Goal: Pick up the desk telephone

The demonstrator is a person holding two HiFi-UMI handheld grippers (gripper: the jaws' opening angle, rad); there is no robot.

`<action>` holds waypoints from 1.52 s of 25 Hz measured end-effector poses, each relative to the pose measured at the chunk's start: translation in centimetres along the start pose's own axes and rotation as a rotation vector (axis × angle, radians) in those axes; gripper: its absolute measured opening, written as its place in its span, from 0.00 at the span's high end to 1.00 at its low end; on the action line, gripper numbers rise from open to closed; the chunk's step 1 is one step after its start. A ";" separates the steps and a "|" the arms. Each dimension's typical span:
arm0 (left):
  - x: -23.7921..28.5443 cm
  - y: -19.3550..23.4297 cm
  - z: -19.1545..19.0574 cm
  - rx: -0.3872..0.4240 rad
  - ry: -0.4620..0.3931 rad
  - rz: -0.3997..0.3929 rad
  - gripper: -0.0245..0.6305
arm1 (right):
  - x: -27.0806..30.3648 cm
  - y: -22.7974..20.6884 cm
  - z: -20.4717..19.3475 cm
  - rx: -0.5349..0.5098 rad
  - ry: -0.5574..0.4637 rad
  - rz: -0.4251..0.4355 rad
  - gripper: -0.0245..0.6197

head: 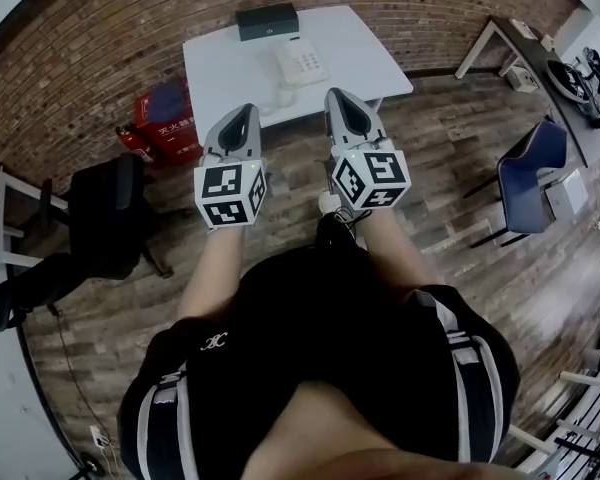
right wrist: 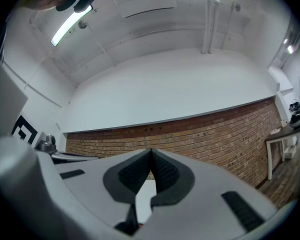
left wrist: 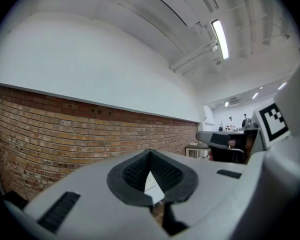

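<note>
A white desk telephone lies on a white table against the brick wall, its coiled cord trailing toward the table's near edge. My left gripper and right gripper are held side by side in front of the table, both shut and empty, short of the phone. In the left gripper view the tips meet, and a sliver of the telephone shows behind them. The right gripper view shows the tips touching, with the white table behind.
A dark box stands at the table's far edge. Red fire extinguishers sit on the floor left of the table. A black office chair stands at left, a blue chair and a desk at right.
</note>
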State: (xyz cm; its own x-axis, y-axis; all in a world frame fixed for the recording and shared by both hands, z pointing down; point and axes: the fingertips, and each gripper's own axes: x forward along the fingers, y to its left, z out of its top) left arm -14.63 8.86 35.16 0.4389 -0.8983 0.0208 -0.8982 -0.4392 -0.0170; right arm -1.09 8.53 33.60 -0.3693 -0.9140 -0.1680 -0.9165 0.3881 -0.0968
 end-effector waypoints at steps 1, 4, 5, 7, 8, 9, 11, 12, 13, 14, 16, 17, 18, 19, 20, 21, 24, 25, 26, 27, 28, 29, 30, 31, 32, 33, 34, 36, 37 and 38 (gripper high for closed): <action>1.1 0.4 -0.3 0.002 0.004 0.003 0.97 | 1.1 -0.6 -0.3 0.000 0.003 0.004 0.96; 4.6 1.6 -0.8 -0.006 0.010 0.015 0.97 | 4.5 -2.4 -1.0 -0.009 0.013 0.017 0.96; 5.7 2.0 -0.9 -0.010 0.013 0.019 0.97 | 5.6 -3.0 -1.1 -0.013 0.015 0.022 0.96; 8.2 2.5 -1.1 -0.020 0.020 0.027 0.97 | 7.7 -4.6 -1.6 -0.012 0.027 0.027 0.96; 9.5 2.7 -1.3 -0.026 0.027 0.029 0.97 | 8.7 -5.4 -1.9 -0.007 0.036 0.027 0.96; 10.7 2.9 -1.4 -0.031 0.036 0.029 0.97 | 9.6 -6.3 -2.2 -0.001 0.047 0.026 0.96; 13.3 3.1 -1.8 -0.038 0.052 0.027 0.97 | 11.5 -8.0 -2.8 0.007 0.065 0.024 0.96; 14.6 3.2 -1.9 -0.041 0.059 0.027 0.97 | 12.5 -8.8 -3.1 0.010 0.072 0.024 0.96; 15.9 3.5 -2.1 -0.044 0.067 0.027 0.97 | 13.5 -9.6 -3.5 0.014 0.079 0.025 0.96; 17.3 3.7 -2.5 -0.047 0.076 0.028 0.97 | 14.5 -10.4 -3.9 0.017 0.088 0.027 0.96; 19.9 4.1 -3.3 -0.056 0.100 0.032 0.97 | 16.5 -12.0 -5.2 0.028 0.113 0.032 0.96; 21.2 4.2 -3.6 -0.059 0.113 0.032 0.97 | 17.5 -12.9 -5.8 0.035 0.127 0.034 0.96; 22.5 4.3 -3.9 -0.061 0.126 0.033 0.97 | 18.5 -13.8 -6.4 0.042 0.141 0.036 0.96; 23.9 4.4 -4.1 -0.061 0.138 0.034 0.97 | 19.6 -14.7 -7.1 0.048 0.157 0.039 0.96; 25.3 4.6 -4.3 -0.063 0.150 0.037 0.97 | 20.8 -15.6 -7.7 0.055 0.175 0.044 0.96; 26.7 4.9 -4.5 -0.068 0.162 0.043 0.97 | 21.9 -16.4 -8.4 0.061 0.194 0.051 0.96; 30.5 6.1 -5.6 -0.091 0.201 0.074 0.97 | 25.3 -18.6 -10.3 0.072 0.244 0.083 0.96; 31.7 6.5 -6.1 -0.101 0.218 0.086 0.97 | 26.3 -19.3 -11.0 0.076 0.259 0.096 0.96; 32.7 6.8 -6.7 -0.111 0.236 0.099 0.97 | 27.2 -20.1 -11.6 0.081 0.276 0.110 0.96; 33.6 7.0 -7.3 -0.120 0.255 0.112 0.97 | 28.1 -20.8 -12.4 0.087 0.294 0.123 0.96; 34.5 7.2 -8.0 -0.127 0.275 0.126 0.97 | 29.0 -21.5 -13.1 0.095 0.314 0.135 0.96; 35.3 7.5 -8.6 -0.134 0.294 0.141 0.97 | 29.8 -22.3 -13.9 0.103 0.333 0.146 0.96; 36.2 7.8 -9.2 -0.140 0.310 0.156 0.97 | 30.7 -23.0 -14.7 0.112 0.350 0.154 0.96; 37.0 8.2 -9.6 -0.145 0.322 0.169 0.97 | 31.6 -23.6 -15.3 0.120 0.365 0.161 0.96; 37.8 8.6 -10.0 -0.150 0.334 0.181 0.97 | 32.5 -24.1 -16.0 0.125 0.378 0.170 0.96; 38.2 9.0 -10.4 -0.156 0.347 0.195 0.97 | 33.1 -24.4 -16.6 0.129 0.394 0.182 0.96; 38.5 9.2 -10.9 -0.165 0.362 0.209 0.97 | 33.6 -24.5 -17.3 0.131 0.413 0.198 0.96; 38.8 9.8 -11.9 -0.189 0.391 0.228 0.97 | 34.4 -24.6 -18.6 0.132 0.446 0.220 0.96; 39.1 10.1 -12.5 -0.204 0.403 0.230 0.97 | 34.8 -24.8 -19.1 0.133 0.457 0.222 0.96; 39.3 10.6 -13.2 -0.219 0.414 0.229 0.97 | 35.2 -24.8 -19.7 0.134 0.467 0.220 0.96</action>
State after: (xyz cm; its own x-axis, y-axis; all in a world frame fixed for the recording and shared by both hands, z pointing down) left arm -7.19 -30.95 48.99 0.2242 -0.8717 0.4358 -0.9735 -0.1798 0.1411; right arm 5.68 -35.57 49.40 -0.6077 -0.7528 0.2528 -0.7932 0.5603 -0.2384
